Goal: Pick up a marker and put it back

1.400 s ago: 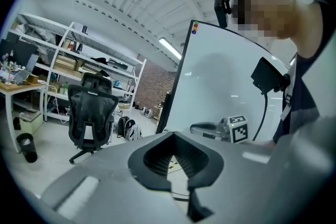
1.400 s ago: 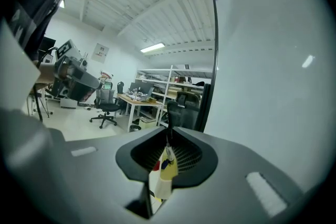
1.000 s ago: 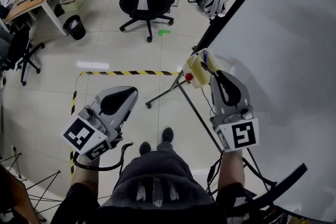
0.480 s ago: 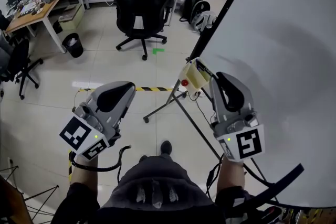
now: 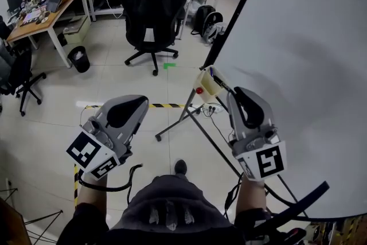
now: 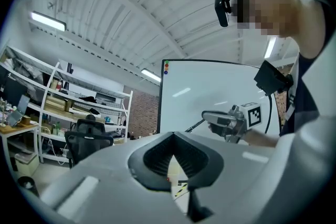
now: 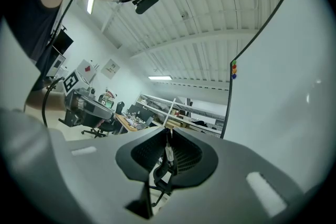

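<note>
Right gripper is clamped on the marker by the tray at the whiteboard edge; pickup looks done, return remains. Left gripper is closed, empty.

Bright, even light falls from ceiling strip lights, leaving faint glare streaks on the whiteboard. Both gripper views bulge, with black corners; the near body of the left tool looks soft, perhaps unfocused.
</note>
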